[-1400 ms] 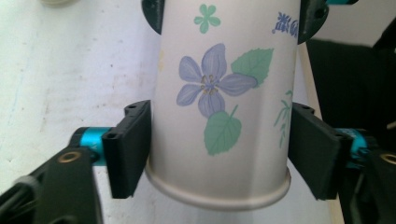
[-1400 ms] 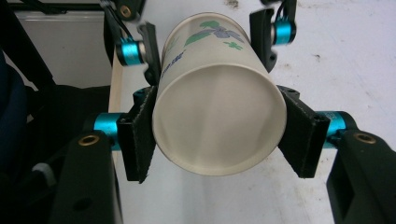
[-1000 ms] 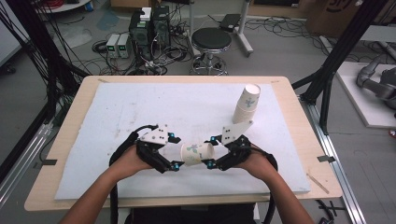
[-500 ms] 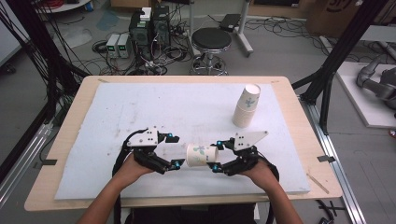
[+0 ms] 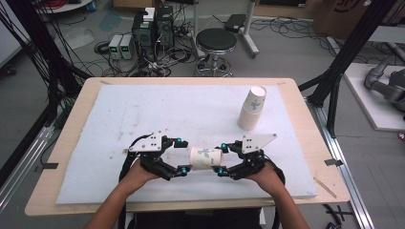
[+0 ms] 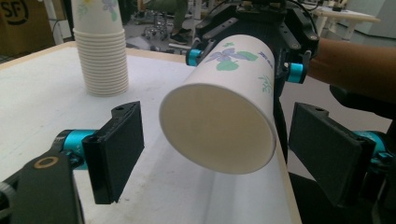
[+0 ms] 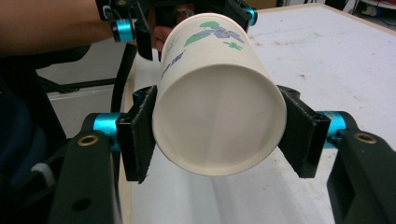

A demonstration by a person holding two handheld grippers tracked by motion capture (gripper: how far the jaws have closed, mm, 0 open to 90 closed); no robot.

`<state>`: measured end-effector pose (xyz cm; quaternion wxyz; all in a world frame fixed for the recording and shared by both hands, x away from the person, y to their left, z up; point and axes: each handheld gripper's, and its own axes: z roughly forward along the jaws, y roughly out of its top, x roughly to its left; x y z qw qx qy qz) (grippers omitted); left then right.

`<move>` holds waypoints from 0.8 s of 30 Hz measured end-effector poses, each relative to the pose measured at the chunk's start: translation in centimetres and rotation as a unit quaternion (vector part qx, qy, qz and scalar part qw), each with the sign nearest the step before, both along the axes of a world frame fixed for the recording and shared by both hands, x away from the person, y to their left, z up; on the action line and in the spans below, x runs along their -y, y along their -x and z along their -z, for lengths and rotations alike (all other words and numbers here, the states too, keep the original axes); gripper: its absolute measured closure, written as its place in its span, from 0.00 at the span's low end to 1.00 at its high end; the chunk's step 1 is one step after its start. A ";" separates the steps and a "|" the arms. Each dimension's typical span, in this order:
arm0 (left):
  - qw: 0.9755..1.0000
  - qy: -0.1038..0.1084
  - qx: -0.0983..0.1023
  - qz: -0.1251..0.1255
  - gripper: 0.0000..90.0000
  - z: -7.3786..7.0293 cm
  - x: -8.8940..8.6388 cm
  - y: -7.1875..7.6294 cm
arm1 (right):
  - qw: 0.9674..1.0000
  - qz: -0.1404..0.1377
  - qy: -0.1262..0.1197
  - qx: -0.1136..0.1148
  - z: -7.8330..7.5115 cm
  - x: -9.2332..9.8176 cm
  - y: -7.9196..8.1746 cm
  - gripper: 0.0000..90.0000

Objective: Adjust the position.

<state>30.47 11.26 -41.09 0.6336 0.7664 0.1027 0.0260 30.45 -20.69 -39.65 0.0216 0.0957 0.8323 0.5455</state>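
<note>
One white paper cup with a floral print [image 5: 206, 158] lay level, near the stack of paper cups [image 5: 251, 109] | right gripper [image 5: 223, 159] clamped its base | left gripper [image 5: 181, 156] gaped around its rim | step: hand-over; next: left closes.

Lab: cabled electronics [image 5: 153, 28], black rig frame [image 5: 356, 52]

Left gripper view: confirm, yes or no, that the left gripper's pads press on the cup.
No: both pads stand clear of the cup.
</note>
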 end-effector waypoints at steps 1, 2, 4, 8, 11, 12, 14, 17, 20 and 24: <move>1.000 0.000 0.000 0.001 0.20 0.0 0.1 0.0 | 1.000 0.000 -0.001 0.000 0.0 0.0 0.0 0.40; 1.000 0.000 -0.001 0.001 0.20 0.1 0.2 0.0 | 1.000 0.000 -0.004 0.001 0.0 0.0 0.0 0.40; 1.000 0.005 -0.002 0.005 0.20 0.1 0.4 -0.1 | 1.000 -0.005 -0.008 0.000 -0.1 0.0 0.0 0.40; 1.000 0.008 0.000 0.017 0.21 0.2 1.0 -0.1 | 1.000 -0.011 -0.021 -0.007 -0.2 0.0 0.0 0.41; 1.000 0.016 0.004 0.026 0.23 0.2 1.3 -0.2 | 0.999 -0.019 -0.033 -0.011 -0.3 0.0 0.0 0.41; 0.999 0.021 0.004 0.029 0.25 0.2 1.3 -0.1 | 0.999 -0.021 -0.034 -0.012 -0.3 0.0 0.0 0.41; 0.999 0.026 0.008 0.032 0.25 0.2 1.4 -0.1 | 0.999 -0.025 -0.039 -0.014 -0.2 0.0 0.0 0.41; 0.999 0.034 0.012 0.035 0.28 0.1 1.2 -0.1 | 0.999 -0.027 -0.044 -0.019 -0.2 0.1 -0.1 0.41; 0.999 0.028 0.016 0.036 0.30 -0.2 1.2 0.0 | 0.998 -0.028 -0.044 -0.025 -0.2 0.2 -0.1 0.41; 0.999 0.014 0.015 0.037 0.32 -0.6 1.2 0.0 | 0.998 -0.028 -0.043 -0.028 -0.2 0.1 -0.1 0.41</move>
